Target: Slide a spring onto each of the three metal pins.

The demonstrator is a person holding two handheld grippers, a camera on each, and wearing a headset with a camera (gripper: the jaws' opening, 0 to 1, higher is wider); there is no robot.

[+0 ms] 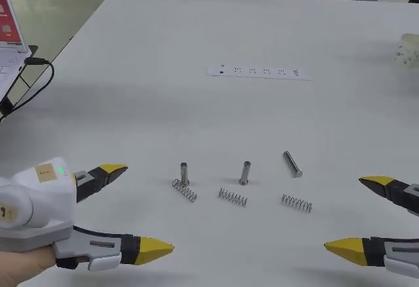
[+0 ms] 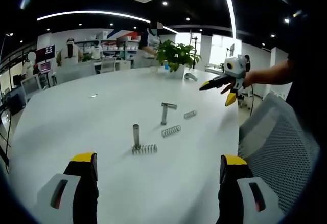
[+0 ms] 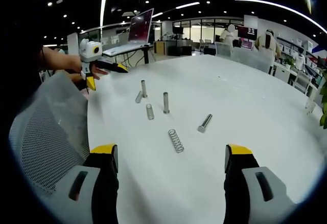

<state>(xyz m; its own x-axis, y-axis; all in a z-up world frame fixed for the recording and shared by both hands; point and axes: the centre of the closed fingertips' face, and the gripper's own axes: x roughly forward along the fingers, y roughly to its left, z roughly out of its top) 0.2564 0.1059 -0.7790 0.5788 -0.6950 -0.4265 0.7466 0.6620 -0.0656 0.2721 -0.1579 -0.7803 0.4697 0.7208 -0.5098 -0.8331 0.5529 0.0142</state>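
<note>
Left gripper (image 1: 148, 208) and right gripper (image 1: 344, 213): jaws wide apart, holding nothing.
On the table (image 1: 131, 90), two pins (image 1: 184, 173) stand upright, the third pin (image 1: 292, 164) lies flat; one spring (image 1: 232, 197) lies before each.

laptop (image 1: 8, 54) cropped at edge, right tongs (image 1: 342, 213) — likewise

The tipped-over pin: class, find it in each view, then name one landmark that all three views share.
Head view: tipped-over pin, rightmost of the three.
Left gripper view: it is farthest away, near the picture's centre.
Right gripper view: it is nearest, right of centre.
Shared landmark: the spring lying beside it.
</note>
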